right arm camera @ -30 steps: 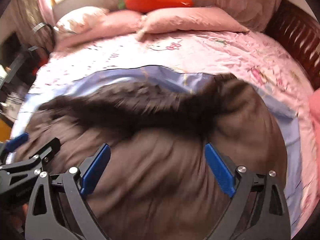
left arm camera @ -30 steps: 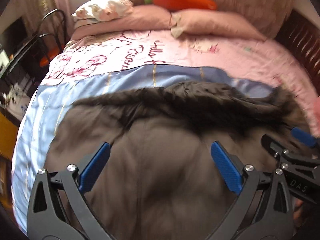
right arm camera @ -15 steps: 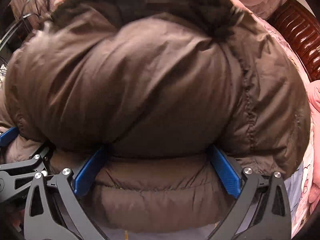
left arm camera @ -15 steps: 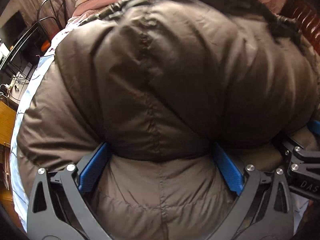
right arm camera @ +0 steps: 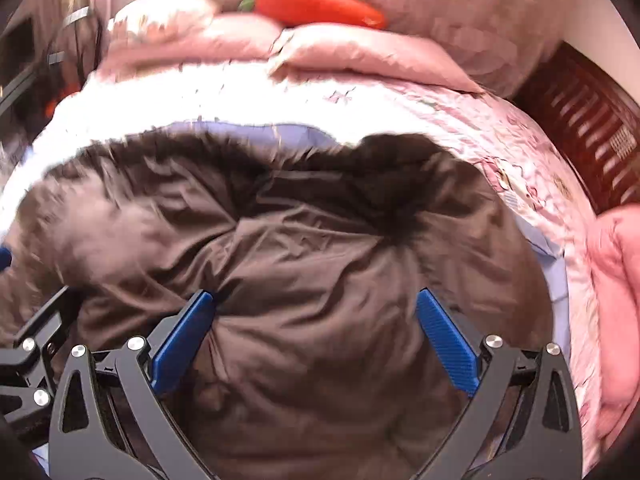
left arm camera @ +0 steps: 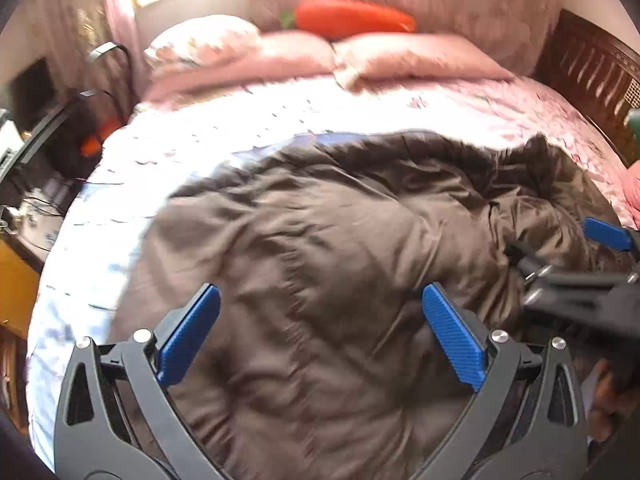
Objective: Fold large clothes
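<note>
- The large brown puffy quilted jacket with a dark fur-trimmed edge [left arm camera: 320,240] lies spread and rumpled across the near half of the bed with the pink and pale-blue printed cover [left arm camera: 192,136], its fur edge turned towards the pink pillows [left arm camera: 416,56].
- The left tool [left arm camera: 320,332] stands wide, blue pads well apart, poised over the jacket's middle with nothing between them.
- The right tool [right arm camera: 316,340] is equally wide; its left pad touches a crease of the fabric, but nothing is clamped.
- The jacket looks soft, bulky and springy (padded filling tends to puff back after pressing), so a fold will probably need holding down.
- Its shell has a slight sheen and is likely slippery; a shallow pinch could slide off.
- It seems light for its size, though awkward to lift with one tool.
- Good places to take hold would be a stitched seam or the hem edge, one tool at each side, rather than the puffed middle or the loose fur.
</note>
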A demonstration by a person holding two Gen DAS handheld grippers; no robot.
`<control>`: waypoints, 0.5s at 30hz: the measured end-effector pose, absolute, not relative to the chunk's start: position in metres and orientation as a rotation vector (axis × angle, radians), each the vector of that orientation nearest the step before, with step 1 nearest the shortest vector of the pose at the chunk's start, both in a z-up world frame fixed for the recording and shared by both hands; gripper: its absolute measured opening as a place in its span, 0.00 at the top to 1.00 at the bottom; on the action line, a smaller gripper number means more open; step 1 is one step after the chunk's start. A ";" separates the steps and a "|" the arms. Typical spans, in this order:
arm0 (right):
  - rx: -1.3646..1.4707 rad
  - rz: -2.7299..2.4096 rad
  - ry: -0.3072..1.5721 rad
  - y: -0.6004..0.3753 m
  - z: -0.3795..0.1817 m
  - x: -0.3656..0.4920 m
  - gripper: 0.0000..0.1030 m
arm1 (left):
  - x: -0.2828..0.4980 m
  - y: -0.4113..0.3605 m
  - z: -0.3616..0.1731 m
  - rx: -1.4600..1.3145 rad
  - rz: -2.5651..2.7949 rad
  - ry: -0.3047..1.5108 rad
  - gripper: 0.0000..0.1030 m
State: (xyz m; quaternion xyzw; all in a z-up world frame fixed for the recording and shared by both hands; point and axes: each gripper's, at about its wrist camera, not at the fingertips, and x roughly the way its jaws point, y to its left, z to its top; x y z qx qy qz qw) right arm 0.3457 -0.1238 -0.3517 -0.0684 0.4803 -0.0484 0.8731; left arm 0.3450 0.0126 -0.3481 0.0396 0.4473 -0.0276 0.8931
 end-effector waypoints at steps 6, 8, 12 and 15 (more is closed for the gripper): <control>-0.118 -0.085 1.072 -0.149 -0.390 0.361 0.01 | 0.375 0.009 -0.397 0.094 -0.091 1.006 0.02; -0.192 -0.113 1.047 -0.136 -0.397 0.359 0.01 | 0.378 0.006 -0.406 0.122 -0.078 1.019 0.02; -0.185 -0.124 1.031 -0.138 -0.401 0.359 0.01 | 0.376 0.007 -0.408 0.129 -0.068 1.001 0.02; -0.137 -0.099 1.049 -0.147 -0.402 0.359 0.01 | 0.365 0.013 -0.399 0.108 -0.058 0.966 0.02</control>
